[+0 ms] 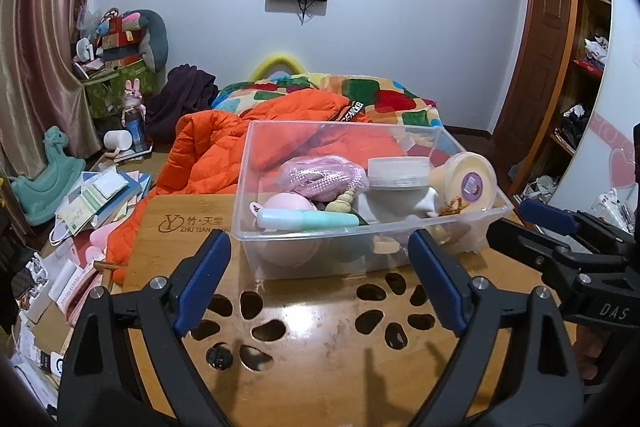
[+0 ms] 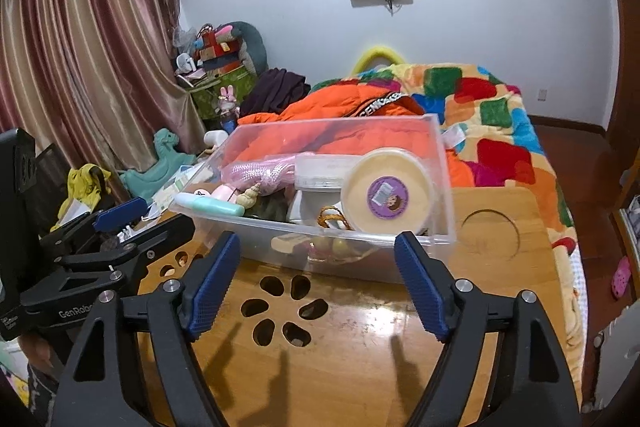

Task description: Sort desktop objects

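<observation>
A clear plastic bin point(image 1: 320, 255) point(image 2: 444, 163) stands on a small bamboo table point(image 1: 320, 347) point(image 2: 360, 347). In it lie a pink woven pouch point(image 1: 324, 175) point(image 2: 256, 171), a mint tube point(image 1: 308, 219) point(image 2: 212, 205), a round cream tub with a purple label point(image 1: 474, 185) point(image 2: 388, 193), a clear lidded container point(image 1: 398, 171) point(image 2: 320, 171) and a small shell point(image 1: 342, 203) point(image 2: 250, 195). My left gripper point(image 1: 320, 247) is open and empty just in front of the bin. My right gripper point(image 2: 318, 247) is open and empty, also in front of it.
The table has oval cut-outs point(image 1: 256, 307) point(image 2: 280, 307) and a round recess point(image 2: 490, 235). Behind it is a bed with an orange quilt point(image 1: 208, 155) point(image 2: 352, 99) and a colourful blanket point(image 2: 500, 115). Books and papers point(image 1: 100, 199) clutter the floor at left.
</observation>
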`<state>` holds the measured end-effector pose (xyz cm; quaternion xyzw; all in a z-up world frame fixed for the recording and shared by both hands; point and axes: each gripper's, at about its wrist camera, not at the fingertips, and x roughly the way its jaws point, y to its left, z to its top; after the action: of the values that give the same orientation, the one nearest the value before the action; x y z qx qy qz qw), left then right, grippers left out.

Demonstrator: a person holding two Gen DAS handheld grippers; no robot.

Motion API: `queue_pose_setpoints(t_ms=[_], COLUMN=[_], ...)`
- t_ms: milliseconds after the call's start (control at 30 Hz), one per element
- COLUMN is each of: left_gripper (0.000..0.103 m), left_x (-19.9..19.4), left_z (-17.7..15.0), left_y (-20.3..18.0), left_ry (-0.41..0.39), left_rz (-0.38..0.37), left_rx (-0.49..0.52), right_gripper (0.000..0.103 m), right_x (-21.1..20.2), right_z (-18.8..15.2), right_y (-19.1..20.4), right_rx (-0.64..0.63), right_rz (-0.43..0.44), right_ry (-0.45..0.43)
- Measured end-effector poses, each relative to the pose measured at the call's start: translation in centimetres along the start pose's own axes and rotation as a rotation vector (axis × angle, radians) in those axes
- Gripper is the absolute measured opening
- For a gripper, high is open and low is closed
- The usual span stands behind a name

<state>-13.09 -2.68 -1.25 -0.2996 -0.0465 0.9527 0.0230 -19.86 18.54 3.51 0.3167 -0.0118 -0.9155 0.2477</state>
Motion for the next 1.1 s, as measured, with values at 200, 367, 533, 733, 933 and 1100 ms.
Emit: queue_pose_setpoints(t_ms=[200,367,533,733,933,1100], left_gripper=[0.091,0.092,0.093,0.095,0.096,0.096], left_x=[-1.7,-3.0,-4.2,-5.5,-5.6,-5.2], left_z=[-0.4,-0.9,-1.6,-2.6,-3.7,-4.4], left_y=[-0.7,-1.2,-2.1,-2.5,-3.2,-3.5], left_ry=[-0.034,-0.054,-0.073,-0.108,-0.096,-0.075], left_rz=[0.007,0.017,0.028,0.045,0.038,0.036], left_rx=[0.006,0.010,0.029,0.013,0.009,0.011], right_gripper=[0.083,0.085,0.088,0.097,0.099,0.100], right_x=[-2.1,-3.8,-5.0,-6.2,-7.0,-6.9], right_z=[-0.7,-1.6,-2.7,-3.9,-4.5,-4.7], right_y=[1.2,2.3,3.0,2.6,1.6,1.0], right_rx=[-0.075,-0.151,-0.192,-0.189,-0.148,-0.120], right_rz=[-0.079,-0.150,-0.208,-0.212,-0.206,-0.202], right_ry=[-0.051,-0.104,-0.138,-0.150,-0.150,-0.130])
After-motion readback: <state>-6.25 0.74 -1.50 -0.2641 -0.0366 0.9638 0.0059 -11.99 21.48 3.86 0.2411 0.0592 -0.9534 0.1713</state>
